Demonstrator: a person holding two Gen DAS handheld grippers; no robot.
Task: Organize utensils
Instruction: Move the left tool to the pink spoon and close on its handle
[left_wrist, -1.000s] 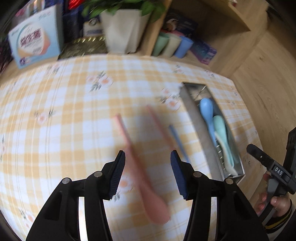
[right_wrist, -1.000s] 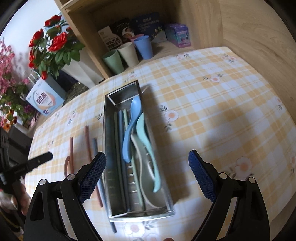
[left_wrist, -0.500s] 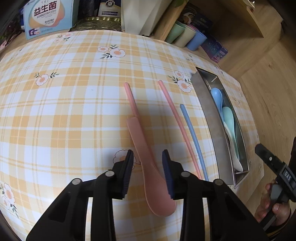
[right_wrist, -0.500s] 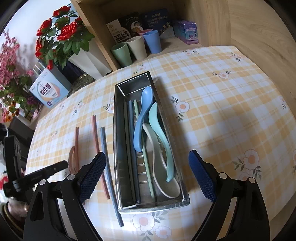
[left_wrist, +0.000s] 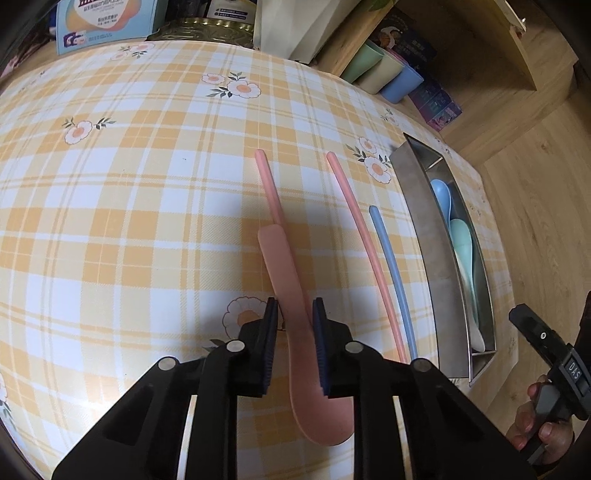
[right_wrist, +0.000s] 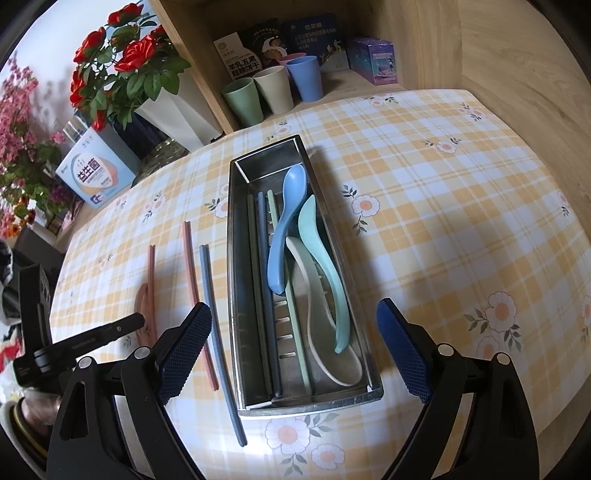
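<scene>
A pink spoon (left_wrist: 291, 295) lies on the checked tablecloth across a pink chopstick (left_wrist: 267, 184). My left gripper (left_wrist: 294, 317) is shut on the spoon's handle. To the right lie another pink chopstick (left_wrist: 354, 229) and a blue chopstick (left_wrist: 388, 266). A metal utensil tray (right_wrist: 236, 280) holds a blue spoon (right_wrist: 286, 221), a mint spoon (right_wrist: 325, 266), a cream spoon (right_wrist: 321, 325) and several chopsticks. My right gripper (right_wrist: 295, 350) is open, low over the tray's near end. In its view the pink spoon (right_wrist: 142, 295) shows beside the left gripper (right_wrist: 125, 325).
Green, cream and blue cups (right_wrist: 273, 92) stand in a wooden shelf behind the table. A white vase with red roses (right_wrist: 162, 107) and a boxed product (right_wrist: 96, 173) stand at the back left. Small boxes (right_wrist: 375, 61) stand on the shelf.
My left gripper has dropped to the table and closed from wide open onto the pink spoon's handle. My right gripper has moved slightly closer to the tray and stays open.
</scene>
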